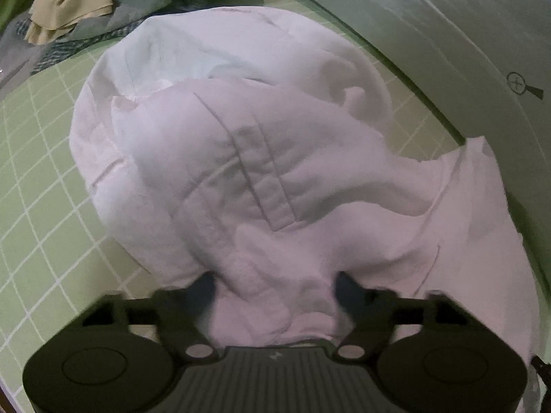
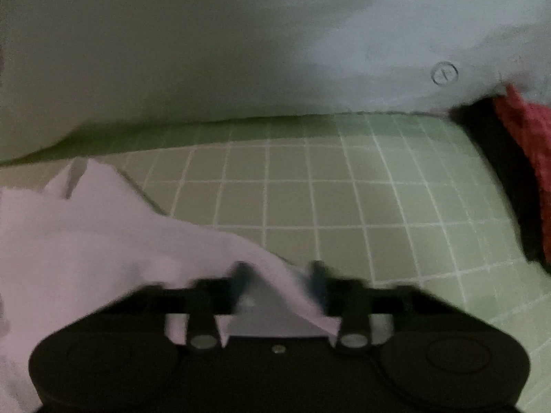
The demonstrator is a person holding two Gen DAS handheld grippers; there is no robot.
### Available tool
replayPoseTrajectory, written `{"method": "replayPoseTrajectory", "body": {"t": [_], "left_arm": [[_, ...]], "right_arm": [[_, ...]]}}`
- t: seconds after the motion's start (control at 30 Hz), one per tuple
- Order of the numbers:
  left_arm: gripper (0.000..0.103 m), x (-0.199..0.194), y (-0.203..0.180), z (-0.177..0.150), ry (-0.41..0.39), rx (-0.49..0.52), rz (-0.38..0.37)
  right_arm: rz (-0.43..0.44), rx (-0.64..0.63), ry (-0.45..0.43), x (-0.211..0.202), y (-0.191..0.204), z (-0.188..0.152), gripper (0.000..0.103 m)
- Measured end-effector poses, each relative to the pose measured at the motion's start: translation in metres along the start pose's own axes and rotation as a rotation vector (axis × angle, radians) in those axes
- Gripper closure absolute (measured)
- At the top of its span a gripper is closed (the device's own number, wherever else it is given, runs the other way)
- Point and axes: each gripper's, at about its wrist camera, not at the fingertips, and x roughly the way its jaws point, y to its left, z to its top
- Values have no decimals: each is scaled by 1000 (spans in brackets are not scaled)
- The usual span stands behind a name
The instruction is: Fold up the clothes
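Directly ahead of the left gripper (image 1: 275,289), a crumpled pale-pink cotton garment (image 1: 241,158) with a stitched placket is seen spread on a light-green gridded cutting mat (image 1: 38,158), its bulk running away from the tool toward a heap of beige and grey-green clothes (image 1: 103,3) at the far left. The nearest fold of pink cloth is bunched between the left gripper's jaws, which are held fairly wide apart; whether the cloth is actually being pinched cannot be told. In the right wrist view, a corner of the same garment (image 2: 86,234) is draped across the right gripper (image 2: 280,275) from its left side, with bare mat ahead and a dark red knitted fabric (image 2: 523,137) at the far right. The right jaws are seen part-open, with cloth lying between them, though the blur hides any firm contact. The garment is judged nearer the left gripper, so any fold would probably be led from there.
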Motion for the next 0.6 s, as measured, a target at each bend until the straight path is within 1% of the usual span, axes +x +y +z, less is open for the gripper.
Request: {"method": "replayPoseTrajectory", "body": {"t": [0.03, 0.07, 0.17, 0.23, 0.3, 0.37, 0.53, 0.6], "left_arm": [[71, -1, 3, 0, -8, 0, 18], [82, -2, 8, 1, -11, -9, 19], [86, -8, 36, 4, -1, -107, -78], [87, -14, 49, 4, -13, -123, -103], [87, -23, 60, 4, -40, -113, -112], [88, -35, 73, 4, -72, -100, -117], [89, -66, 118, 6, -143, -80, -84], [90, -74, 140, 12, -153, -94, -76]], "right_arm": [[7, -4, -7, -4, 0, -1, 98], [4, -8, -25, -11, 0, -1, 100], [-19, 12, -94, -36, 2, -5, 101], [-44, 40, -156, -60, 1, -8, 102], [-89, 59, -222, -89, 0, -12, 102], [-115, 82, -281, -119, 0, -20, 102], [-167, 145, -362, -187, 3, -67, 102], [-171, 163, -329, -196, 1, -89, 102]]}}
